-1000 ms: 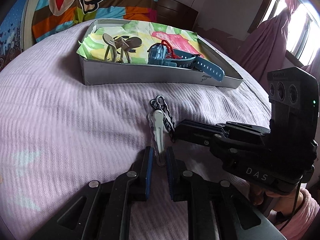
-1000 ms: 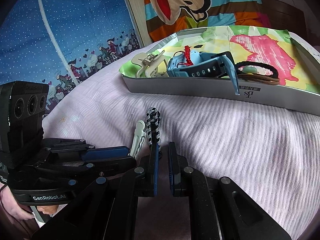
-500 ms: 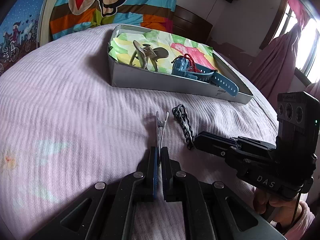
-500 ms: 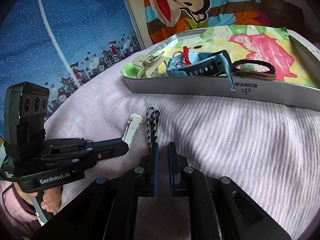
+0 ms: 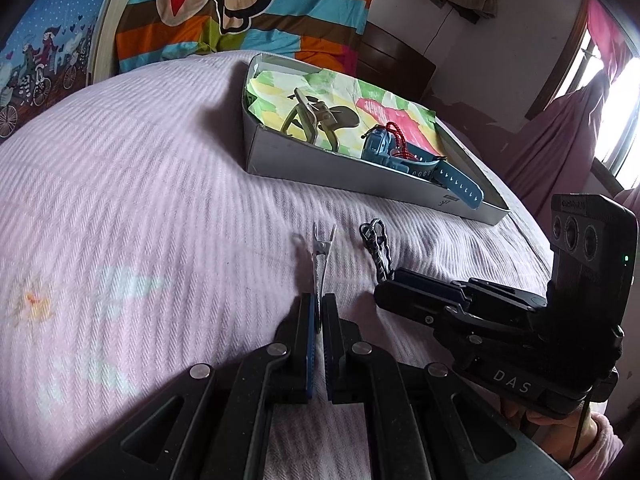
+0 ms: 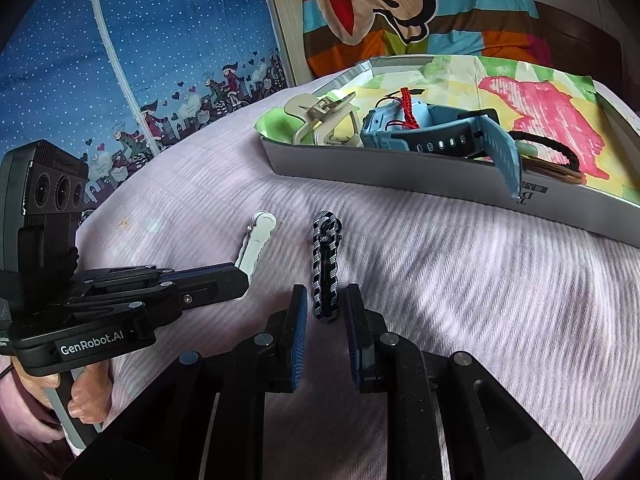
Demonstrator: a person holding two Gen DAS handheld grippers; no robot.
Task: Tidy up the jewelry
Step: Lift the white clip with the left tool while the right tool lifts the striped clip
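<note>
My left gripper is shut on a white hair clip, held edge-on above the bedspread; the clip also shows in the right wrist view. A black-and-white braided bracelet lies on the bedspread, with its near end between the open fingers of my right gripper. The bracelet shows in the left wrist view too. A grey box beyond holds a beige claw clip and a blue watch.
The box is lined with colourful paper and also holds a black hair tie. A striped monkey pillow lies behind it. A blue patterned wall stands at the left, a pink curtain at the right.
My left gripper closed on the hair clip, lifted it and turned it on edge, away from the bracelet. My right gripper's fingers opened wider around the bracelet's near end.
</note>
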